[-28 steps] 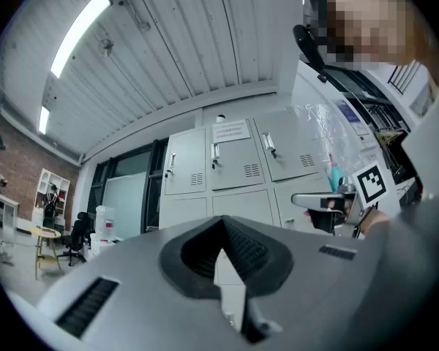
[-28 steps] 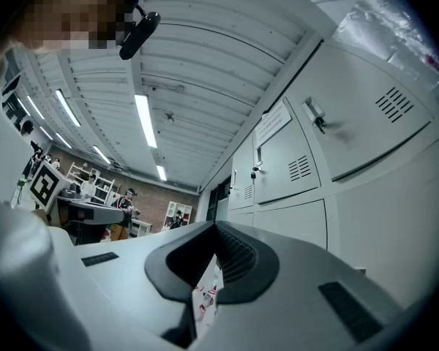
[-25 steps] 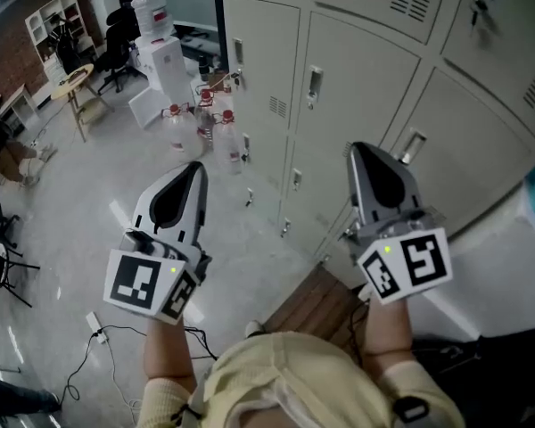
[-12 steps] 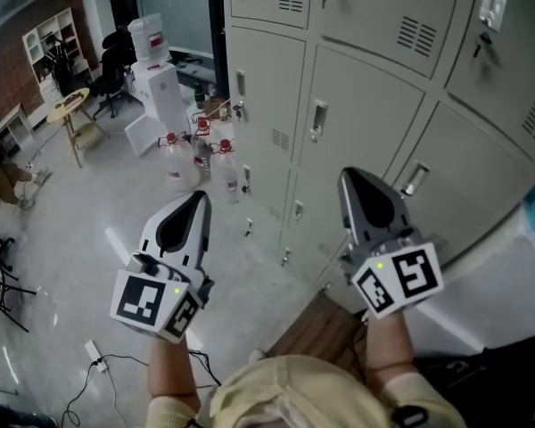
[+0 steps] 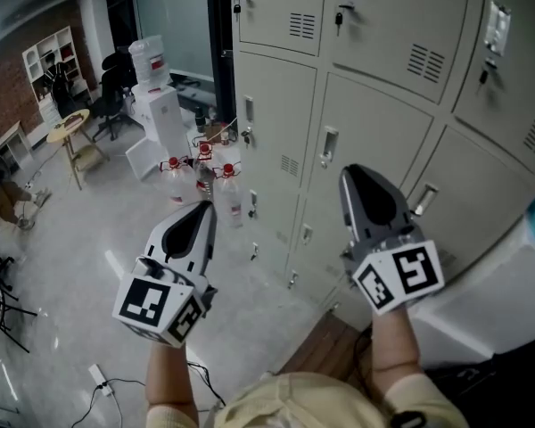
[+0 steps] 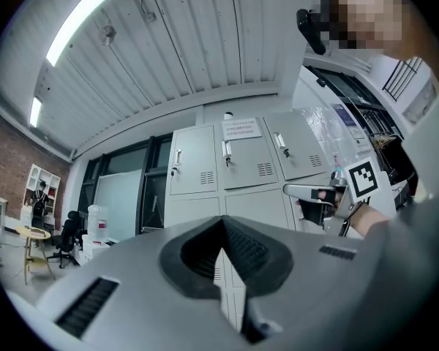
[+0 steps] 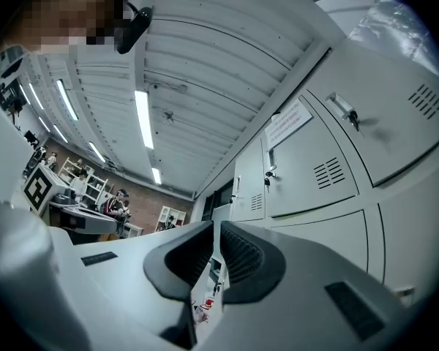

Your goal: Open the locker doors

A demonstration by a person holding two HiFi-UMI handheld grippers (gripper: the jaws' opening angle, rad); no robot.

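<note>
A bank of grey lockers (image 5: 383, 105) fills the upper right of the head view, all doors closed. The middle row has recessed handles (image 5: 329, 146), and keys hang in the top row (image 5: 340, 16). My right gripper (image 5: 352, 169) is shut and holds nothing; it points at the middle-row doors and stands clear of them. My left gripper (image 5: 209, 206) is shut and holds nothing too, held out over the floor left of the lockers. The left gripper view shows its jaws (image 6: 222, 221) met at the tip with the lockers (image 6: 227, 167) beyond. In the right gripper view the jaws (image 7: 214, 229) are together below vented doors (image 7: 329, 167).
A water dispenser (image 5: 153, 69) and several water bottles (image 5: 201, 181) stand on the floor by the locker end. A round table (image 5: 67, 123), chairs and a white shelf (image 5: 49, 61) are at the far left. A cable (image 5: 98, 377) lies on the floor, and a wooden board (image 5: 325, 346) lies at the locker base.
The head view has lifted, so the top locker row with its keys has come into sight. Both grippers have shifted forward along the lockers, still shut.
</note>
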